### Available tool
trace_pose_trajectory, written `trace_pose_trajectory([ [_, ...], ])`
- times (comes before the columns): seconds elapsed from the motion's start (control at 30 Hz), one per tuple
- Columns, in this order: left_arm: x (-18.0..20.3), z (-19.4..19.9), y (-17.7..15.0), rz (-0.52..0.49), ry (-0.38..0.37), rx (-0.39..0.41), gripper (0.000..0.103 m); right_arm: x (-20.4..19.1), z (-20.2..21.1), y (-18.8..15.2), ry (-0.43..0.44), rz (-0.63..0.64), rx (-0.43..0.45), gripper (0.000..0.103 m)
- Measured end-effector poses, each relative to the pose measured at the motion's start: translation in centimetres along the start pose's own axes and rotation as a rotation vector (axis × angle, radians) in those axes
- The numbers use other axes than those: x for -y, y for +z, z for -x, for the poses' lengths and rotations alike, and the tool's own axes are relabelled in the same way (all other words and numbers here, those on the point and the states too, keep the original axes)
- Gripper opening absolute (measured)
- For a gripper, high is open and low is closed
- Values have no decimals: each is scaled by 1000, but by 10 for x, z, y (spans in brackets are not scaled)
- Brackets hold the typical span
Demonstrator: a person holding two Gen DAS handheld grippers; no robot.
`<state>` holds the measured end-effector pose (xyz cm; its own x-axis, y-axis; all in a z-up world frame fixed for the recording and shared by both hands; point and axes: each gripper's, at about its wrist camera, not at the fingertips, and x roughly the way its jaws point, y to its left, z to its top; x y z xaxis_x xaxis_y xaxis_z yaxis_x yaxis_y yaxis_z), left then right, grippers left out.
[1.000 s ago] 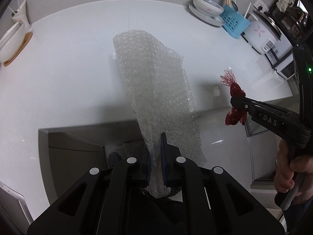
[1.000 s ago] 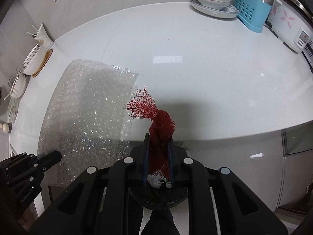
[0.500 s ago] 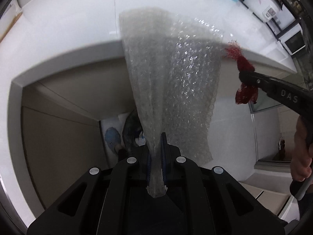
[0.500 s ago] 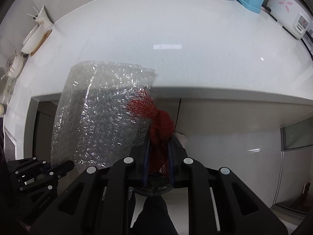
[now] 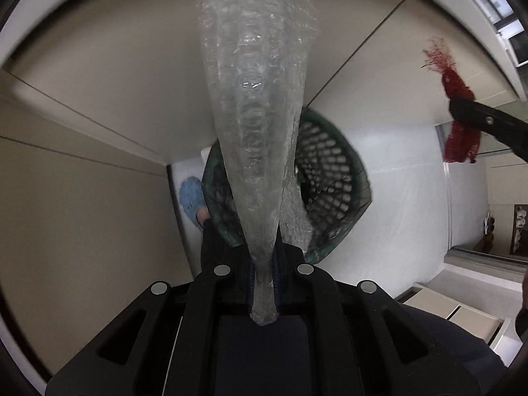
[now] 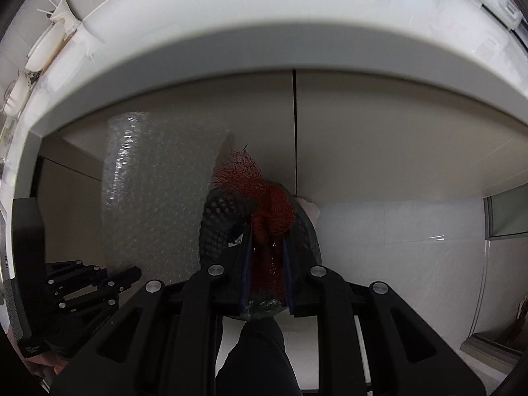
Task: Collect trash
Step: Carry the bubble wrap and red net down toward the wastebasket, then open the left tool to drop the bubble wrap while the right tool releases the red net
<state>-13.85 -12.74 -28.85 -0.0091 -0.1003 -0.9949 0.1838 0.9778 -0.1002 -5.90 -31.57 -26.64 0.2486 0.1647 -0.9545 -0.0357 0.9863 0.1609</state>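
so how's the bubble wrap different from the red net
The bubble wrap is clear and a long, wide sheet; the red net is opaque red, a small bunched wad with a frayed end. The left gripper pinches the wrap, the right gripper the net. Both hang above the dark mesh bin.

We carry two matte black hand-held grippers: on the left hand-held gripper (image 5: 263,264) four round silver screw heads sit along the linkage bars, with blue pads lining the fingers. The right hand-held gripper (image 6: 266,247) matches. We wear dark trousers (image 6: 257,356) and a blue slipper (image 5: 191,198).
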Motion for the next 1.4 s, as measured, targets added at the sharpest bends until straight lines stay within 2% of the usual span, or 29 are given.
trace_pose_trajectory([
  [0.23,2,-55,3,-14,17,-65,7,-4,-45,1,11,2,-55,16],
  [0.43,-1,-82,14,-10,1,-70,8,-7,-77,-6,0,-5,-112,16],
  [0.53,3,-90,17,-21,0,-70,13,-9,-89,-6,-7,-9,-135,16],
  [0.63,2,-94,19,-12,5,-60,34,-10,-93,-5,-6,-15,-145,16],
  [0.67,2,-93,19,-8,12,-47,45,-11,-94,-4,-5,-17,-147,16],
  [0.83,-5,-85,24,33,27,9,65,-10,-92,6,12,-10,-150,17],
  [0.9,-10,-79,25,48,44,52,79,-13,-94,3,21,-3,-144,17],
  [1.07,-30,-56,26,97,76,120,97,-31,-103,3,54,34,-146,20],
  [1.27,-56,-40,18,147,84,168,97,-54,-124,1,78,83,-160,23],
  [1.4,-71,-33,13,175,80,170,97,-59,-136,-3,72,99,-183,27],
])
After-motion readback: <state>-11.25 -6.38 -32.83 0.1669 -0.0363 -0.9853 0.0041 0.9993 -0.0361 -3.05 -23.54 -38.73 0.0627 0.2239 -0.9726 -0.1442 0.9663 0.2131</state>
